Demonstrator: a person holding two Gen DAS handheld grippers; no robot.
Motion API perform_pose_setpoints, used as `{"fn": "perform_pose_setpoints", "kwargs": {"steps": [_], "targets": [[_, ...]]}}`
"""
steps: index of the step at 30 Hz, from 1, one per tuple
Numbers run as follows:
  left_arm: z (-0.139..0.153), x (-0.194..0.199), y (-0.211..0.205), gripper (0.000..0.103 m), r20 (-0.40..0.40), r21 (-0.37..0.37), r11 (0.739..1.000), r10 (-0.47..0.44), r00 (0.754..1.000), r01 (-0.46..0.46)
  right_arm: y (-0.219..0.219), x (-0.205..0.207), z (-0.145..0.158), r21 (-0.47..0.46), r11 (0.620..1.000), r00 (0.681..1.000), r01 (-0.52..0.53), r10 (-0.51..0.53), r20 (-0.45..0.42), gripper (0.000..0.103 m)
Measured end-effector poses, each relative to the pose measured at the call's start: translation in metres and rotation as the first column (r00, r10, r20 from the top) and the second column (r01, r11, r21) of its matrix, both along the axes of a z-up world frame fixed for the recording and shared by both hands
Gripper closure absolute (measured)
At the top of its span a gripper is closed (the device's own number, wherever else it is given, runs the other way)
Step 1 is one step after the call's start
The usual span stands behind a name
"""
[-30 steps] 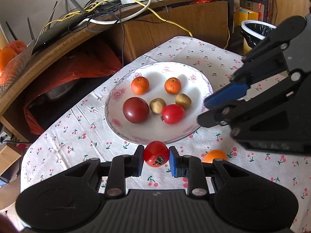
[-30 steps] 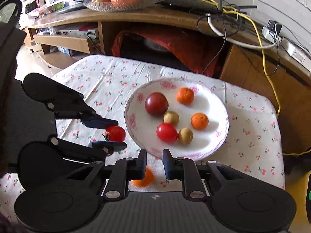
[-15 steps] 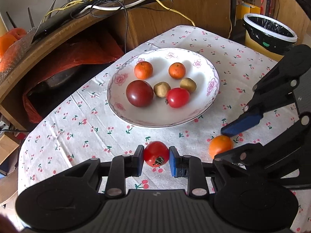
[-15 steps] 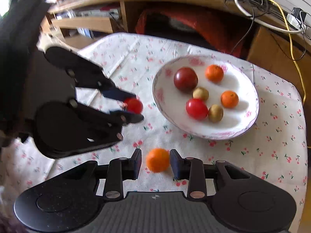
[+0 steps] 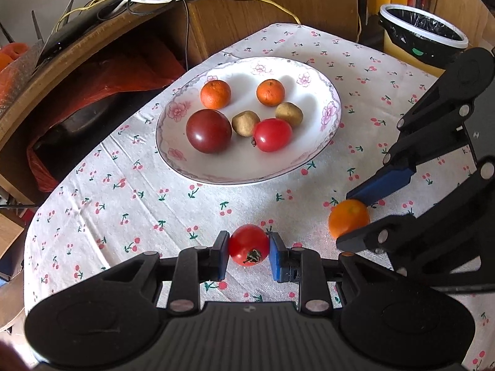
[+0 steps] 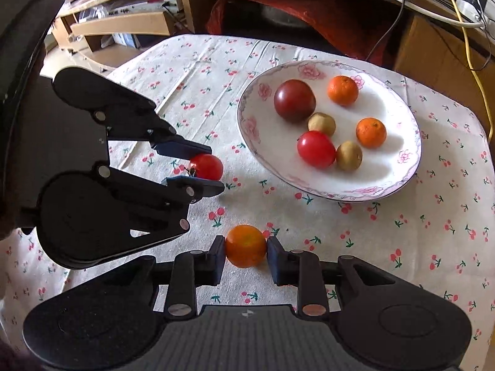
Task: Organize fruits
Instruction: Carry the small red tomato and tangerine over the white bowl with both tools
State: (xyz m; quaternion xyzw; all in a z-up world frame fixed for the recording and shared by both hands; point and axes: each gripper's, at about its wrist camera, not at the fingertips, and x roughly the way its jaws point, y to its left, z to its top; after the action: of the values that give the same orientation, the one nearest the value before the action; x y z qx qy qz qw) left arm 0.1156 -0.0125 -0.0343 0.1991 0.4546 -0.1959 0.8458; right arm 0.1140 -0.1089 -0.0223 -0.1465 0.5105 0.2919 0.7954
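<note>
Tomato (image 5: 248,249) sits pinched between the pads of the left tongs (image 5: 249,255), its green stem end turned back toward the camera; both pads press its sides, and it is held just over the cherry-print tablecloth (image 5: 130,185); the right wrist view shows the same tomato (image 6: 206,166) gripped at the tips of those tongs (image 6: 198,167), off to the left of the right tongs. Right tongs (image 6: 246,255) are closed on a small orange (image 6: 246,249), one pad touching each side; from the left wrist view that orange (image 5: 349,218) lies to the right of the left tongs, caught between the blue-tipped fingers of the right tongs (image 5: 355,216); whether it rests on the cloth or is lifted cannot be told.

Ahead of both tongs stands a white plate (image 5: 328,130) with a pink flower rim; on it lie a dark red tomato (image 5: 208,130), a bright red tomato (image 5: 273,134), two oranges (image 5: 215,93) at the far side, and two small brown fruits (image 5: 245,123) between them; a bin (image 5: 423,37) with a black liner stands beyond the table, far right of the left tongs.
</note>
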Motion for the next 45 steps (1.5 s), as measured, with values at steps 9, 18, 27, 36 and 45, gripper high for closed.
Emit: {"fn": "perform_pose_setpoints", "kwargs": {"steps": [9, 18, 27, 36, 45], "targets": [[0.010, 0.003, 0.001, 0.068, 0.032, -0.009, 1.000, 0.009, 0.999, -0.009, -0.005, 0.003, 0.014, 0.017, 1.000, 0.999, 0.022, -0.022, 0.043, 0.081], [0.025, 0.023, -0.009, 0.068, 0.071, -0.013, 1.000, -0.001, 0.997, 0.002, -0.013, 0.017, 0.038, 0.033, 0.997, 0.986, 0.072, -0.076, 0.147, 0.081], [0.040, 0.048, -0.010, 0.068, 0.102, -0.073, 0.997, 0.041, 0.994, -0.034, -0.010, 0.044, 0.044, 0.059, 0.992, 0.971, 0.110, -0.120, 0.209, 0.081], [0.027, 0.064, -0.018, 0.068, 0.084, -0.073, 0.996, 0.053, 0.995, -0.047, -0.016, 0.068, 0.035, 0.065, 0.987, 0.961, 0.150, -0.161, 0.225, 0.080], [0.024, 0.068, -0.019, 0.067, 0.089, -0.069, 0.996, 0.063, 0.994, -0.057, -0.011, 0.075, 0.026, 0.044, 0.988, 0.960, 0.146, -0.152, 0.236, 0.080]]}}
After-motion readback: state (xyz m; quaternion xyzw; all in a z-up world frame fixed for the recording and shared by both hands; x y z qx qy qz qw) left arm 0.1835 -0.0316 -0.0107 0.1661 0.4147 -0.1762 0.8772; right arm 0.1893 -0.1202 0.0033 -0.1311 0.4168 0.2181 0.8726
